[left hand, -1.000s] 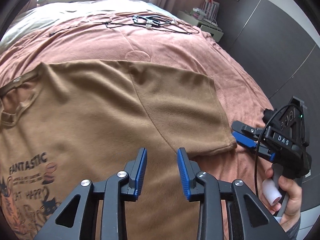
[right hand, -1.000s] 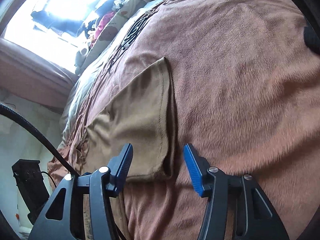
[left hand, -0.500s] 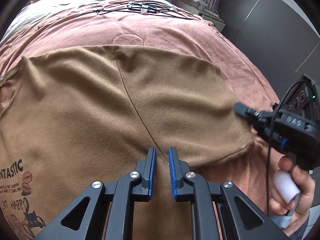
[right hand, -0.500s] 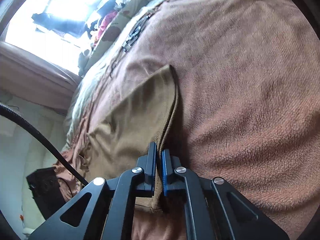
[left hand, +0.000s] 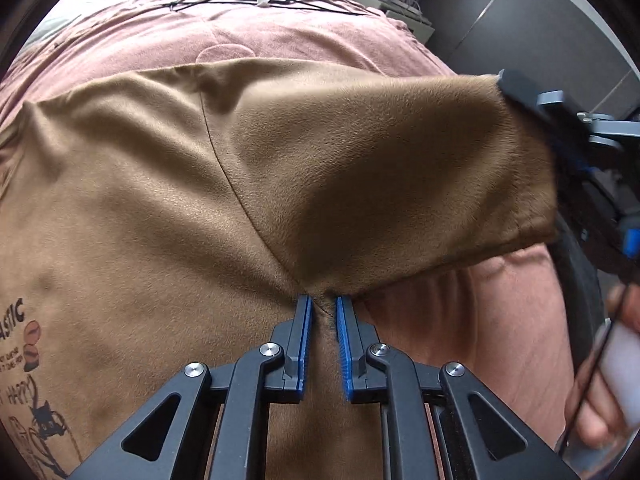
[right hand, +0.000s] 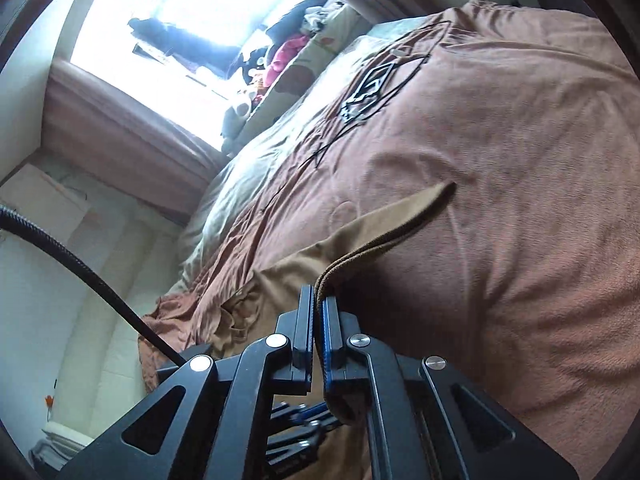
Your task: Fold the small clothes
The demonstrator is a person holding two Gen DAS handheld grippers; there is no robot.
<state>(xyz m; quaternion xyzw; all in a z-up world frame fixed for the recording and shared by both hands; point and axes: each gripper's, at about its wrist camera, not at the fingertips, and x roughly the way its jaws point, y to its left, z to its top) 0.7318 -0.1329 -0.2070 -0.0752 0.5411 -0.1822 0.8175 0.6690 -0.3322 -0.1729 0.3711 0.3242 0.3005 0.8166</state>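
Left wrist view: I am pinching one brown T-shirt [left hand: 168,208] at its armpit seam with my left gripper [left hand: 322,312], the two blue pads drawn narrow on the cloth. The shirt is lying across one pink-brown blanket [left hand: 304,36] on the bed, its printed front toward the near left. To the right, my right gripper [left hand: 560,136] is holding the hem of the one sleeve [left hand: 400,168] up off the blanket. In the right wrist view, that gripper [right hand: 318,320] is clamping the sleeve edge [right hand: 384,240] between two nearly closed pads, one black cable [right hand: 80,268] trailing at the left. One tangle of black wire [right hand: 372,84] is resting on the far blanket.
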